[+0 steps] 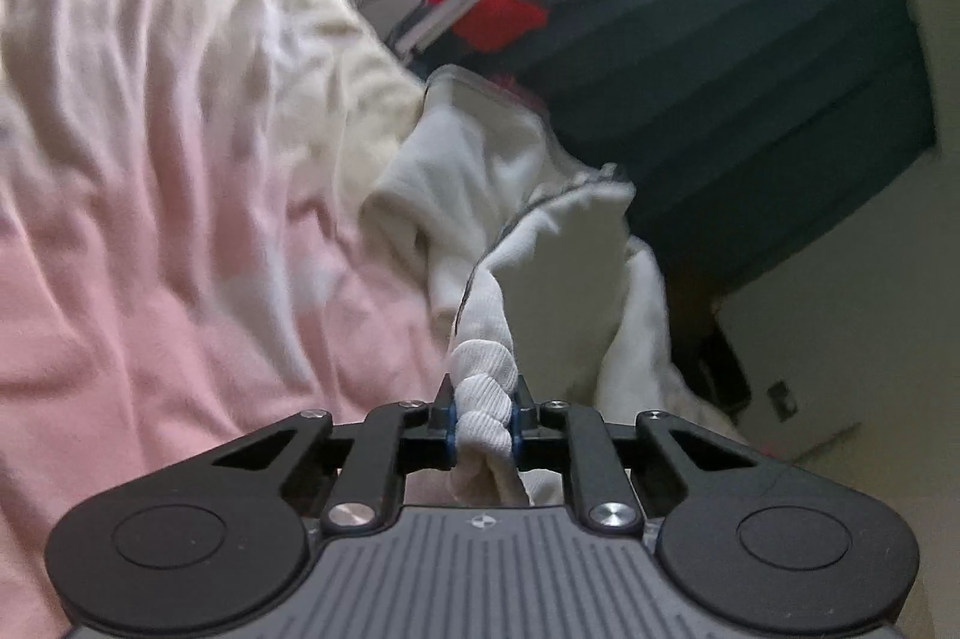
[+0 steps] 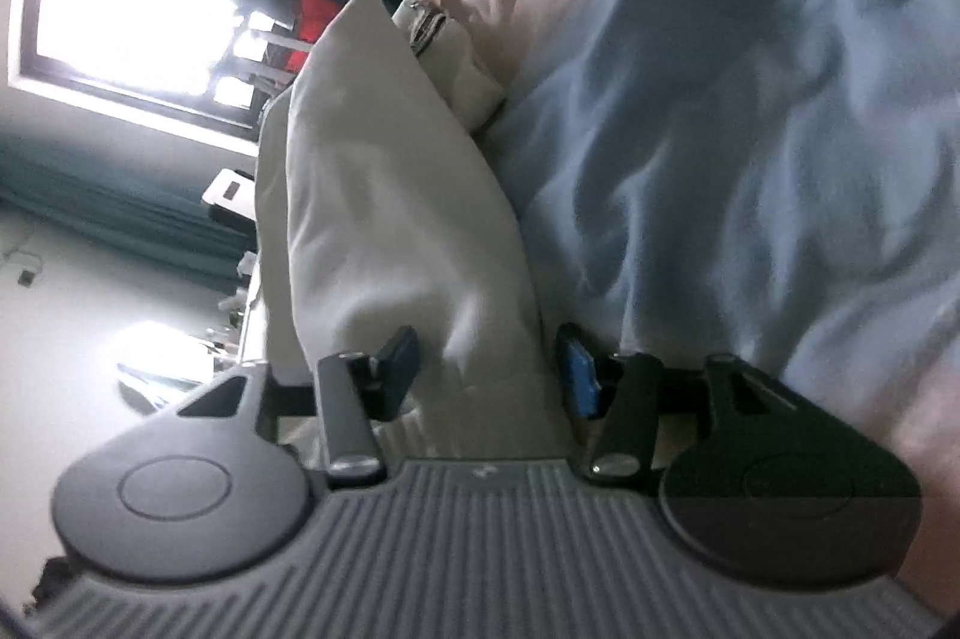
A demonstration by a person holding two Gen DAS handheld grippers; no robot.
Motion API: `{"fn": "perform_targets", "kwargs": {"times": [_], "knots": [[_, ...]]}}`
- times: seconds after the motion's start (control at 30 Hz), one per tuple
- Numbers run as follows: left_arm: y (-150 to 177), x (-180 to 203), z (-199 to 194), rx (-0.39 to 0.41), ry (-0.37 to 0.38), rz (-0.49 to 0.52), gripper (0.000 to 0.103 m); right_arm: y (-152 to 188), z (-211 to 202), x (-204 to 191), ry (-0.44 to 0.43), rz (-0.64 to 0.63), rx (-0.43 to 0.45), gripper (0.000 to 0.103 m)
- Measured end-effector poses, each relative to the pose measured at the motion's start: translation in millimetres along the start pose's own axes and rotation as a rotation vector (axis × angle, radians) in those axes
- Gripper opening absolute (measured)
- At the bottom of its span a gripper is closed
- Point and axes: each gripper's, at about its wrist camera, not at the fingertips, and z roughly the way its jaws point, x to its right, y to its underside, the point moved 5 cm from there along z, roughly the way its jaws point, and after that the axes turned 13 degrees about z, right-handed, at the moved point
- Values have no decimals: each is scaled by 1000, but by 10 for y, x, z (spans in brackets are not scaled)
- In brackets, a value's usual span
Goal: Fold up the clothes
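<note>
A white garment [image 1: 510, 195] with a dark-trimmed edge hangs bunched in the left wrist view. My left gripper [image 1: 483, 417] is shut on a twisted ribbed part of it. In the right wrist view the same white garment [image 2: 384, 219] stretches away from the camera, lying against the bedding. My right gripper [image 2: 489, 369] is open, its two fingers standing either side of the cloth with a gap at each pad; one blue pad [image 2: 579, 375] shows on the right.
Pink and cream bedding [image 1: 168, 171] fills the left. Light blue bedding [image 2: 750, 129] fills the right of the right wrist view. Teal curtains [image 1: 750, 57], a bright window [image 2: 132, 21] and red items on a metal rack [image 1: 480, 3] lie beyond.
</note>
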Motion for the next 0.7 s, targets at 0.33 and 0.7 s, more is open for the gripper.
{"fn": "perform_targets", "kwargs": {"times": [0.33,0.7], "knots": [[-373,1,-521,182,24,-67,15,384,160,-139,5,-163,-120,79],[-844,-10,-622,153,-162,77,14,769,74,-307,-64,-110,-118,25]]}}
